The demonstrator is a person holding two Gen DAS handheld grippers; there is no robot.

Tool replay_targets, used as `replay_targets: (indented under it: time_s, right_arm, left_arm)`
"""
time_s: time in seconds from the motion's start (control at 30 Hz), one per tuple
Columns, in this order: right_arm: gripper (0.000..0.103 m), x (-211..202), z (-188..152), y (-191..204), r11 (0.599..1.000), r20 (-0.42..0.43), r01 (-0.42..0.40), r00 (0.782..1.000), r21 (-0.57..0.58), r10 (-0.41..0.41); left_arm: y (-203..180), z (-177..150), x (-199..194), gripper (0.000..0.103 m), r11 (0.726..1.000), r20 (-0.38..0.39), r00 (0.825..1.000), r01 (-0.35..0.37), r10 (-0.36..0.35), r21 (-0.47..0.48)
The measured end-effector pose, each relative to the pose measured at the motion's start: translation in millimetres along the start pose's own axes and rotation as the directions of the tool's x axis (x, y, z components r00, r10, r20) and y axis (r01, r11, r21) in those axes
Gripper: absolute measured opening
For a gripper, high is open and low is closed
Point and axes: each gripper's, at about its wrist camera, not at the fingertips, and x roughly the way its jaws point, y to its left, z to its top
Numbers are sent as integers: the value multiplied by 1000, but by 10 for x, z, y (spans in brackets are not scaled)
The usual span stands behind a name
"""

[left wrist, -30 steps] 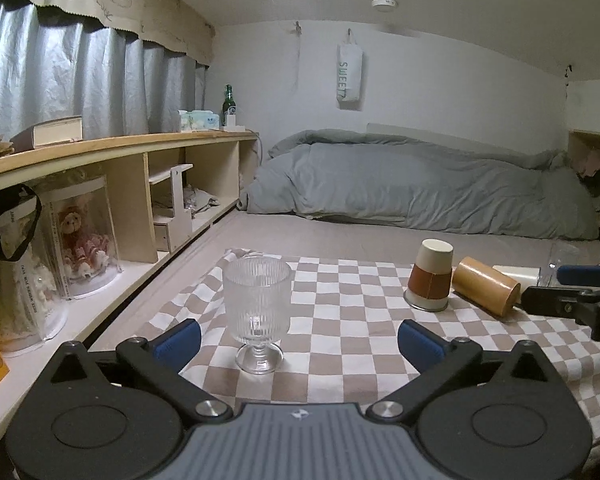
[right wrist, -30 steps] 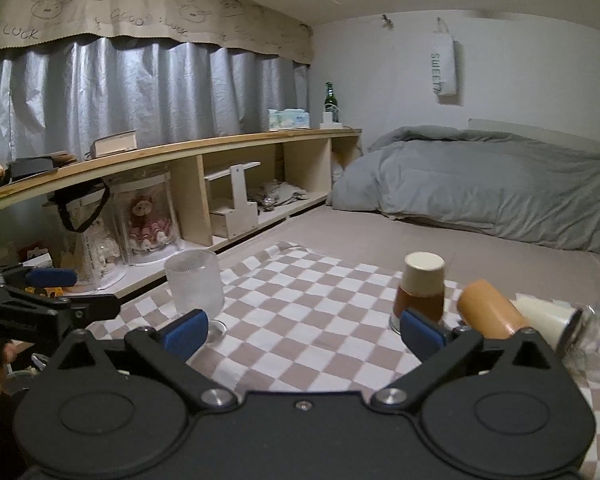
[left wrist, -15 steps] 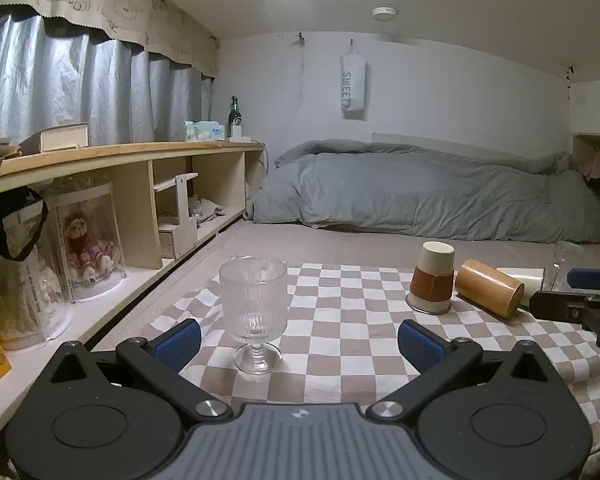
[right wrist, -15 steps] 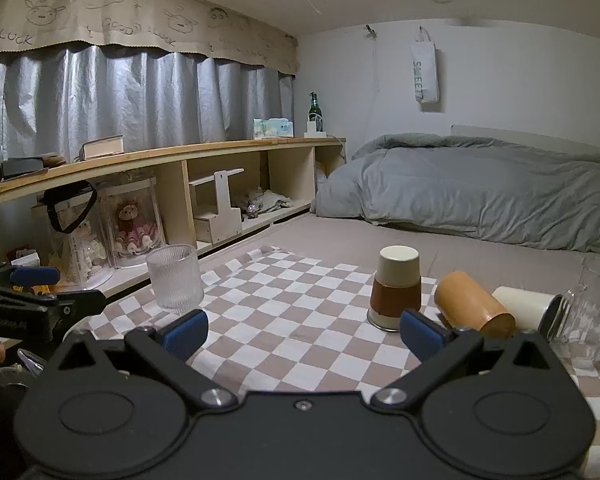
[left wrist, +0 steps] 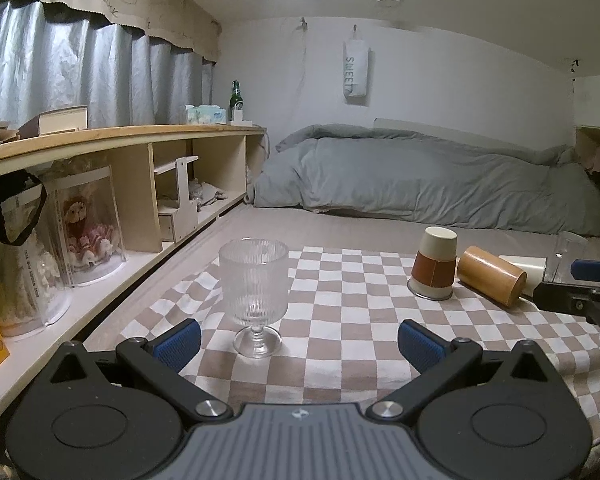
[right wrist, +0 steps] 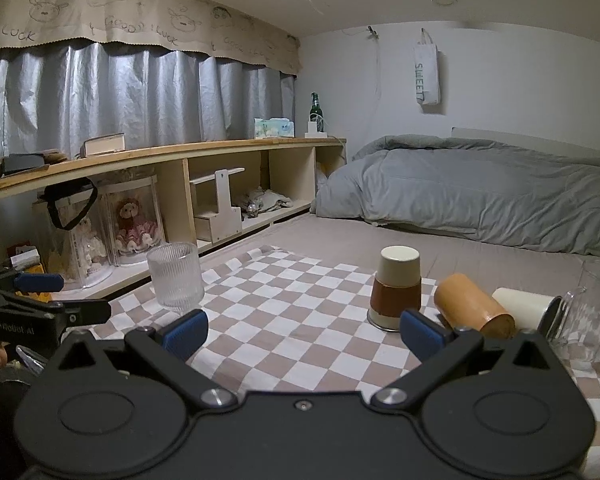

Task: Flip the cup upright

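Observation:
A cream and brown cup (left wrist: 434, 265) stands upside down on the checkered cloth (left wrist: 340, 312); it also shows in the right wrist view (right wrist: 396, 288). An orange cup (left wrist: 490, 275) lies on its side beside it (right wrist: 474, 306), with a white cup (right wrist: 526, 308) lying behind. A ribbed stemmed glass (left wrist: 254, 292) stands upright just ahead of my open, empty left gripper (left wrist: 298, 342). My right gripper (right wrist: 302, 330) is open and empty, short of the upside-down cup.
A clear glass mug (right wrist: 590, 308) stands at the cloth's right edge. A low wooden shelf (left wrist: 140, 184) with boxed dolls runs along the left. A grey duvet (left wrist: 420, 176) lies at the back.
Both grippers have drawn back and tilted slightly; the view has shifted a little. The ribbed glass stays upright. Nothing was grasped.

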Motion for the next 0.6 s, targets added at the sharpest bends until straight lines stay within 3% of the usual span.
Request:
replay_targets:
  time_s: [0.6]
  right_arm:
    - [103,36,-24,24,1000,-8,6,1000,-12,-6]
  left_arm:
    - [10,-7,3,103,1000,0,1000,-3,3,3]
